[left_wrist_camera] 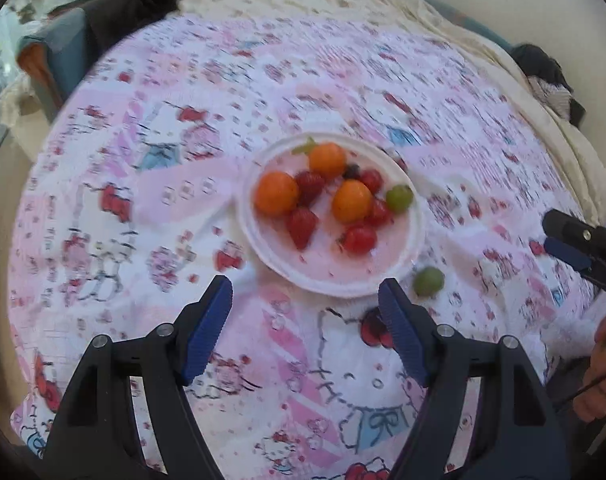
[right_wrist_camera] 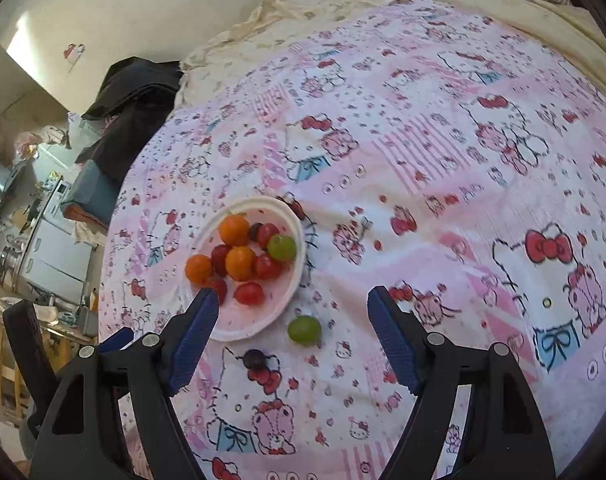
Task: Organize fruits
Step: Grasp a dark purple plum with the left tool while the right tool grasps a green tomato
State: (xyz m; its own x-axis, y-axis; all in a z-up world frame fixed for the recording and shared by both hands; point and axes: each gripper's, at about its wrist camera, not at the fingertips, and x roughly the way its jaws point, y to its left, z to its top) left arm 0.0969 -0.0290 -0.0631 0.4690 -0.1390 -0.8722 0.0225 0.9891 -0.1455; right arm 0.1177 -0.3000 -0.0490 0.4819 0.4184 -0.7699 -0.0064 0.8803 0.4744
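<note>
A white plate (left_wrist_camera: 413,240) (right_wrist_camera: 263,326) on the pink patterned bedsheet holds three oranges (left_wrist_camera: 277,193) (right_wrist_camera: 241,263), strawberries (left_wrist_camera: 302,226), red cherry tomatoes (left_wrist_camera: 359,239) (right_wrist_camera: 249,293), a green grape (left_wrist_camera: 399,198) (right_wrist_camera: 281,247) and a dark berry (left_wrist_camera: 353,170). A second green grape (left_wrist_camera: 428,281) (right_wrist_camera: 304,330) lies on the sheet just beside the plate. A dark grape (right_wrist_camera: 254,358) lies on the sheet near it. My left gripper (left_wrist_camera: 305,300) is open and empty, just short of the plate. My right gripper (right_wrist_camera: 293,312) is open and empty, with the loose green grape between its fingers' line.
The sheet (left_wrist_camera: 183,200) (right_wrist_camera: 463,200) covers a bed with a cream blanket (right_wrist_camera: 323,4) at the far edge. Dark clothes (right_wrist_camera: 131,96) lie at the bed's corner. The right gripper (left_wrist_camera: 579,248) shows at the right of the left wrist view. Kitchen clutter (right_wrist_camera: 31,220) stands beyond the bed.
</note>
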